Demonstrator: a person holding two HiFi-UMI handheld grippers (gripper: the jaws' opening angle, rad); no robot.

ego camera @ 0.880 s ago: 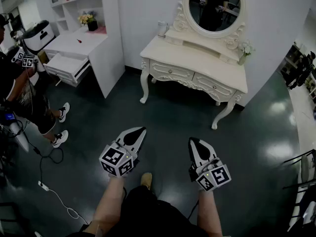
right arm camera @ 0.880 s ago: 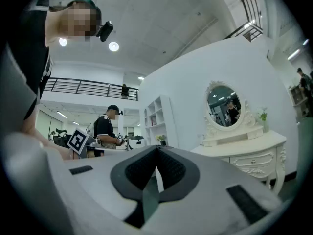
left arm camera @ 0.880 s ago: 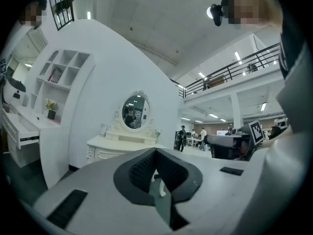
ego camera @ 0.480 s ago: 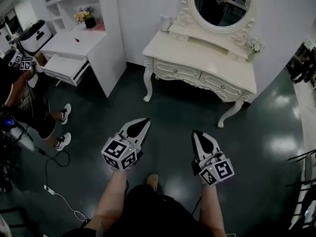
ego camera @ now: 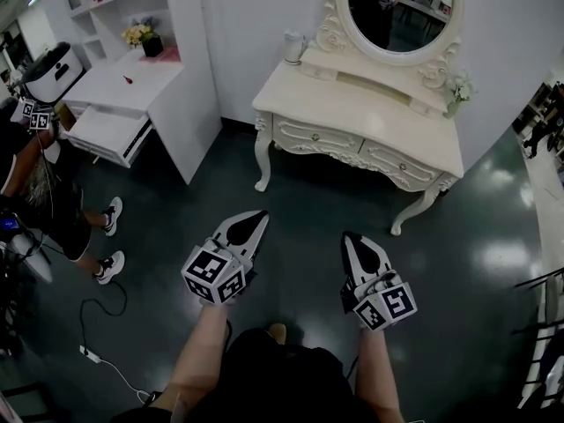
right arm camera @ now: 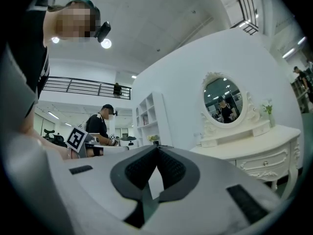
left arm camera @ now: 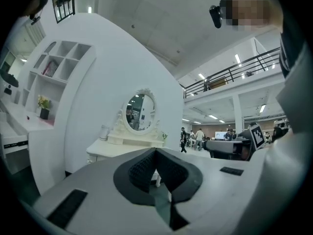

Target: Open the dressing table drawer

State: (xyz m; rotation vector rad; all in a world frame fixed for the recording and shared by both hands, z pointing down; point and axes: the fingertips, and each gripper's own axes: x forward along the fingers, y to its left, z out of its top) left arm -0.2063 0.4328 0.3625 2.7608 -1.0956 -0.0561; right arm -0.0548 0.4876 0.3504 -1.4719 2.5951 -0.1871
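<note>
The drawers [ego camera: 318,137] sat side by side in the carved front of the cream dressing table [ego camera: 352,104], both shut flush with their small knobs showing. The dressing table stood against the white wall, across the dark glossy floor [ego camera: 308,196] from the person holding the tools. An oval mirror [ego camera: 402,11] rose from the back of the dressing table, reflecting a figure in dark clothes. A white jar [ego camera: 292,48] stood on the table's top at its left end in the head view, and a small vase of flowers [ego camera: 457,92] at its right end.

The left gripper [ego camera: 256,219] was held level in front of the dressing table and well short of it, its jaws pressed together with nothing between them. The right gripper [ego camera: 352,239] was beside it, also short of the dressing table and touching nothing, with its jaws likewise closed tip to tip and empty.

To the left of the dressing table, past a white partition, stood a white desk [ego camera: 132,77] with one of its own drawers pulled out [ego camera: 104,136] and a pot of yellow flowers [ego camera: 137,34] on top. Further left of the dressing table another person [ego camera: 40,179] stood by that desk, and a white cable [ego camera: 99,326] lay on the floor near their feet.
</note>
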